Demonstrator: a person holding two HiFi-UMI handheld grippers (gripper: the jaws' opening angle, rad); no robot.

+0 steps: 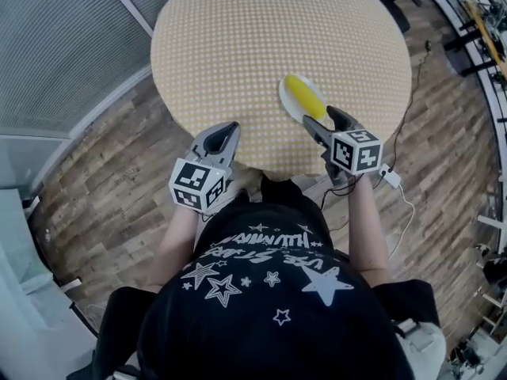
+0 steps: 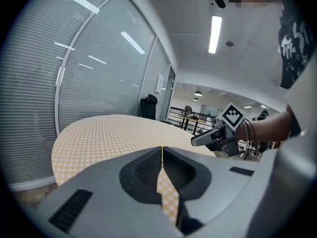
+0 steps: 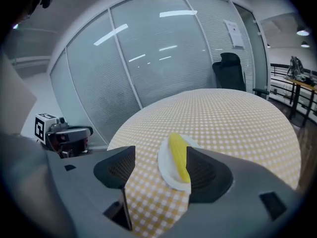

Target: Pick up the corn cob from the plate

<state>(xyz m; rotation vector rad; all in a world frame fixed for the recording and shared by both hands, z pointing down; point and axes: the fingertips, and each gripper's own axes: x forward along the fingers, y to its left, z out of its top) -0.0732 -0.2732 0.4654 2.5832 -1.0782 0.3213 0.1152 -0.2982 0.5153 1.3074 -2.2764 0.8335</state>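
A yellow corn cob [image 1: 305, 93] lies on a small white plate [image 1: 283, 95] near the front right edge of the round checked table [image 1: 238, 46]. My right gripper [image 1: 321, 117] hovers just short of the plate with its jaws spread wide and empty. In the right gripper view the corn cob [image 3: 178, 155] and plate [image 3: 166, 172] sit ahead of the right gripper [image 3: 159, 152], the cob close to the right finger [image 3: 208, 170]. My left gripper [image 1: 226, 129] is at the table's front edge, left of the plate, its tips together. Nothing is in the left gripper [image 2: 162, 148].
The table [image 2: 99, 133] stands beside a curved glass wall with blinds [image 1: 63, 46]. Wooden floor [image 1: 119, 172] surrounds it. A cable and a white adapter [image 1: 392, 178] lie on the floor to the right. An office chair [image 3: 229, 71] stands beyond the table.
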